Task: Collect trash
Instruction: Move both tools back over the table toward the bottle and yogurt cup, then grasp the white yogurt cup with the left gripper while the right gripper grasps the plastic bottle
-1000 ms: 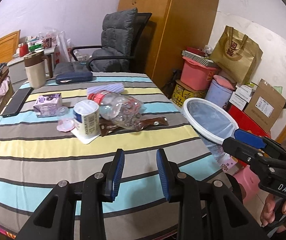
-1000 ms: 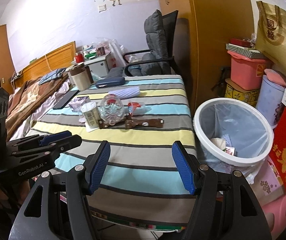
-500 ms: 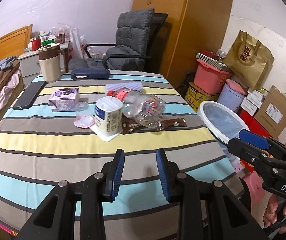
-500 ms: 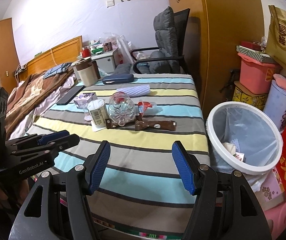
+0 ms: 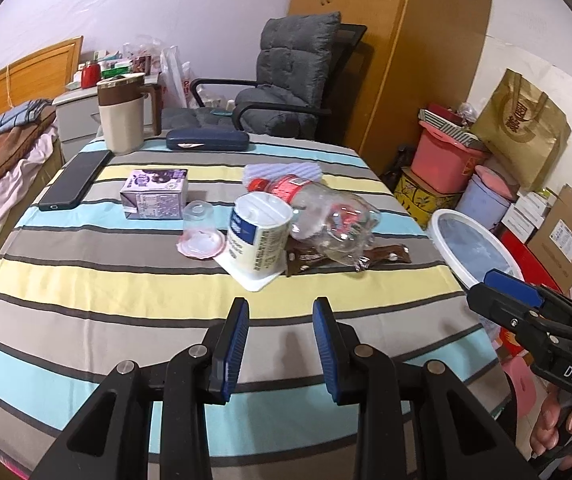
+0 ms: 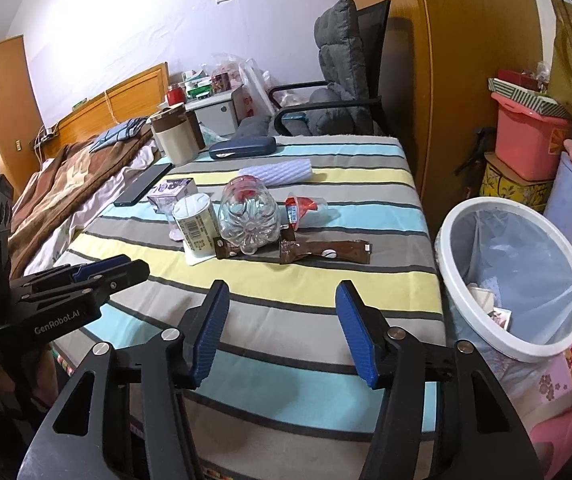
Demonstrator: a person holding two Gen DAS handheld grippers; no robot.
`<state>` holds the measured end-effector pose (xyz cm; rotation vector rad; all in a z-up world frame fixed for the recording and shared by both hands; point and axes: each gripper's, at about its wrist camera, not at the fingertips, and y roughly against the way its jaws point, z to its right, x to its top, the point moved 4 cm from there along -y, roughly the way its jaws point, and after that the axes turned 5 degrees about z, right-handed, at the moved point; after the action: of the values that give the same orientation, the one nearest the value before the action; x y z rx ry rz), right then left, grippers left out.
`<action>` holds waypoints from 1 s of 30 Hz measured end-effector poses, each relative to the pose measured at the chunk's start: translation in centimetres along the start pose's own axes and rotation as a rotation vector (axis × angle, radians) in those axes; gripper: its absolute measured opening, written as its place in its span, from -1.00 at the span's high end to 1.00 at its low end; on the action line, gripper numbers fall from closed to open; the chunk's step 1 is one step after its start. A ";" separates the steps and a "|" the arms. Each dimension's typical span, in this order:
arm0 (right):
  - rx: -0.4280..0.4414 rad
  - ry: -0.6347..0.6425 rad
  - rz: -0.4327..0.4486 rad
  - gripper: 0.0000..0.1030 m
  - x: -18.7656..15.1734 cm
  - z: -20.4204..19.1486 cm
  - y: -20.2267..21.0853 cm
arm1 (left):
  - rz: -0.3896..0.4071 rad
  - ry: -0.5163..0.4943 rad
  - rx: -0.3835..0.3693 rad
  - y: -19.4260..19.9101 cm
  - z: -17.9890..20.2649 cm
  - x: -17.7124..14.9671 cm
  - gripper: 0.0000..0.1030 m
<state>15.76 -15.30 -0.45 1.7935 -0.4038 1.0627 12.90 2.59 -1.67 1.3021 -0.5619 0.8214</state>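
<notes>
Trash lies mid-table on the striped cloth [image 5: 85,296]: a crushed clear plastic bottle [image 5: 326,220] with a red label, a white paper cup [image 5: 257,236] upside down, brown wrappers [image 6: 326,251], a purple carton [image 5: 155,200], a small clear cup [image 5: 199,232]. A white-rimmed trash bin [image 6: 514,276] with a liner stands right of the table. My left gripper [image 5: 280,344] is open and empty over the near table edge. My right gripper [image 6: 283,328] is open wider, empty, also short of the trash.
A beige jug [image 5: 121,116], a dark glasses case [image 5: 207,141], a black phone [image 5: 73,180] and a lilac ridged pad [image 5: 286,170] sit at the table's far end. A grey chair [image 5: 286,92] stands behind. Boxes and a pink tub [image 5: 446,160] crowd the right wall; a bed lies left.
Both grippers have moved forward toward the table; the trash pile looks nearer and larger. Both stay open and nothing was picked up.
</notes>
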 end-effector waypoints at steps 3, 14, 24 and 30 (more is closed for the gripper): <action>0.013 0.001 -0.009 -0.09 0.2 0.1 -0.7 | 0.001 0.006 0.010 -0.6 -0.6 0.4 0.36; 0.071 0.020 -0.019 -0.14 1.7 -0.3 -2.8 | 0.005 0.027 0.031 -2.5 -2.5 2.2 0.28; 0.121 0.091 -0.038 -0.26 3.5 -1.6 -6.0 | 0.006 0.056 0.028 -2.6 -4.5 2.2 0.19; 0.154 0.118 -0.070 -0.26 3.7 -2.2 -7.9 | 0.013 0.064 -0.003 -2.4 -5.1 2.4 -0.01</action>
<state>22.05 -9.04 -1.67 1.8545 -0.1906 1.1693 15.84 7.91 -2.28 1.2663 -0.5207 0.8702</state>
